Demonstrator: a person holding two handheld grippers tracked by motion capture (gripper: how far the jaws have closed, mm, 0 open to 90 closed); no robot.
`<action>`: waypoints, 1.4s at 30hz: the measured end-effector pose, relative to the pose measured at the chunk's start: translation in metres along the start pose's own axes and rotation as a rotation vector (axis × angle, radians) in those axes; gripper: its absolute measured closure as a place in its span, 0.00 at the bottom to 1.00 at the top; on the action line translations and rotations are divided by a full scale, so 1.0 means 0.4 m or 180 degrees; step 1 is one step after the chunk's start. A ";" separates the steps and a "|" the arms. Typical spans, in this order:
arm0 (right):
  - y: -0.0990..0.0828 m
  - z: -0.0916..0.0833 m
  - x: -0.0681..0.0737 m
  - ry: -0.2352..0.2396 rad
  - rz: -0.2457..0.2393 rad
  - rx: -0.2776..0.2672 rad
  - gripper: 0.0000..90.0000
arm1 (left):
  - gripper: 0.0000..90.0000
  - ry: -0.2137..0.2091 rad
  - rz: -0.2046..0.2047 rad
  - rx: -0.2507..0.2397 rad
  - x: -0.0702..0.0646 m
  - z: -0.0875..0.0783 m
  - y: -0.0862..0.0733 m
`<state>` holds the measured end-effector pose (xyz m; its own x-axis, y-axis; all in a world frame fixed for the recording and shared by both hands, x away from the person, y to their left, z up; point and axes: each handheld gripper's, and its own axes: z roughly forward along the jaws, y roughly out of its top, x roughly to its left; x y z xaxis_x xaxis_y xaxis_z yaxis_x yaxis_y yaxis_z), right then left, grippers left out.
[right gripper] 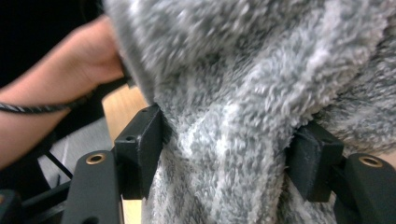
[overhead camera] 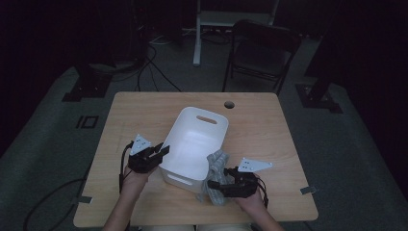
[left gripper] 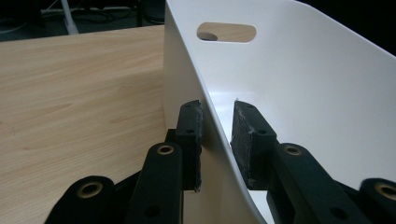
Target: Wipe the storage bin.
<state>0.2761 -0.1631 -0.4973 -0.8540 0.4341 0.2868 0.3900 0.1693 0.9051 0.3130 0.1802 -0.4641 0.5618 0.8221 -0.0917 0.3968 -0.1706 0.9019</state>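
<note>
Left gripper seen clenched on white bin wall in its own view, bin's long axis running near-to-far, right gripper released, jaws wide around grey fluffy cloth, cloth draped over bin's near right rim in the high view.

Bin sits mid-frame on the table; a towel hangs over its lower-right rim, and a chair stands beyond at upper right.
</note>
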 end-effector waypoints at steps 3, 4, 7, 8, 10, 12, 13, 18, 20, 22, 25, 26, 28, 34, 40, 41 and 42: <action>-0.009 0.013 -0.003 -0.0078 -0.0097 0.0143 0.38 | 0.82 0.0006 0.0020 0.0008 0.000 0.000 0.001; -0.010 0.016 -0.003 -0.0092 -0.0125 0.0179 0.38 | 0.82 0.0005 0.0017 0.0010 0.000 0.000 0.001; -0.013 0.022 -0.008 -0.0123 -0.0227 0.0281 0.38 | 0.81 0.0004 0.0014 0.0009 -0.001 0.000 0.001; -0.015 0.026 -0.012 -0.0125 -0.0258 0.0356 0.38 | 0.82 0.0009 0.0015 0.0010 -0.001 0.000 0.001; -0.024 0.036 -0.025 -0.0134 -0.0268 0.0506 0.38 | 0.81 0.0013 0.0015 0.0011 -0.001 0.001 0.001; -0.038 0.051 -0.042 -0.0112 -0.0194 0.0712 0.38 | 0.81 0.0014 0.0018 0.0011 -0.001 0.000 0.001; -0.046 0.061 -0.051 -0.0114 -0.0180 0.0821 0.38 | 0.81 0.0017 0.0016 0.0010 -0.001 0.000 0.000; -0.058 0.073 -0.074 -0.0012 0.0004 0.0990 0.48 | 0.81 0.0025 -0.0016 -0.0011 0.001 0.001 0.000; -0.053 0.070 -0.075 -0.0035 0.0039 0.1069 0.65 | 0.81 0.0032 -0.0020 -0.0013 0.002 0.001 0.000; -0.046 0.066 -0.075 -0.0115 0.0059 0.1111 0.70 | 0.81 0.0045 -0.0014 -0.0015 0.002 0.001 0.000; -0.029 0.051 -0.072 -0.0509 -0.0020 0.1035 0.74 | 0.79 0.0005 -0.0037 -0.0012 0.006 0.000 -0.001; -0.021 0.042 -0.077 -0.0578 0.0037 0.0962 0.74 | 0.77 -0.0007 -0.0057 -0.0004 0.008 0.000 -0.001; -0.006 0.017 -0.088 -0.0597 0.0184 0.0748 0.74 | 0.74 -0.0045 -0.0054 0.0032 0.009 -0.002 0.001; 0.040 -0.040 -0.082 -0.0784 0.0111 0.0418 0.74 | 0.60 -0.0141 -0.0066 -0.0010 0.014 -0.030 0.019; 0.048 -0.067 -0.097 -0.0823 0.0168 0.0371 0.75 | 0.56 -0.0276 -0.0043 0.0050 0.019 -0.065 0.020; 0.045 -0.070 -0.099 -0.0855 0.0152 0.0398 0.75 | 0.56 -0.0309 -0.0043 0.0075 0.018 -0.069 0.017; 0.038 -0.077 -0.104 -0.0870 0.0171 0.0416 0.75 | 0.56 -0.0338 -0.0064 0.0071 0.018 -0.070 0.015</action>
<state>0.3069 -0.2060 -0.4857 -0.7136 0.6644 0.2220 0.4882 0.2443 0.8379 0.2990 0.2003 -0.4474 0.6269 0.7635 -0.1551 0.4242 -0.1675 0.8900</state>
